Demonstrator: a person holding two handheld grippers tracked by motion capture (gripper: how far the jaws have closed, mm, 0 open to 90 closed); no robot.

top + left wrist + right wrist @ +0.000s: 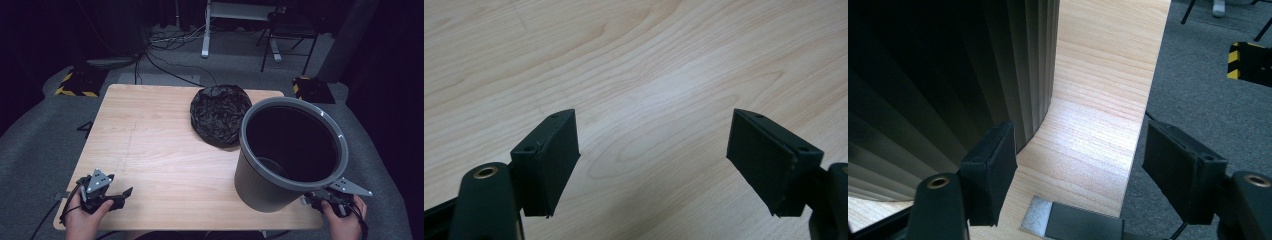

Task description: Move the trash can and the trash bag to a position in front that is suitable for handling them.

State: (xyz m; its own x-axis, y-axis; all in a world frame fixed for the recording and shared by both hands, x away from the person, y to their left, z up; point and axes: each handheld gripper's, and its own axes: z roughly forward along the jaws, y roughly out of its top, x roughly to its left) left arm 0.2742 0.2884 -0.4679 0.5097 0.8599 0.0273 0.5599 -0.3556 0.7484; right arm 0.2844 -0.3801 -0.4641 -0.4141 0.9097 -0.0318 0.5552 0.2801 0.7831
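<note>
Grey ribbed bin [290,150] stands upright near the tabletop's [150,150] front right corner, just beside the spread, empty right gripper [1078,165], while the left gripper [117,195], also spread on nothing, sits well apart at the front left corner.

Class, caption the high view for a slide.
Grey bin and black bag on wooden table, open claws waiting.

So the bin [292,152] sits on the bench [150,150] at the right near edge, bag [219,114] just behind-left of it, left gripper [122,196] at the near-left corner, right gripper [320,197] beside the bin.
</note>
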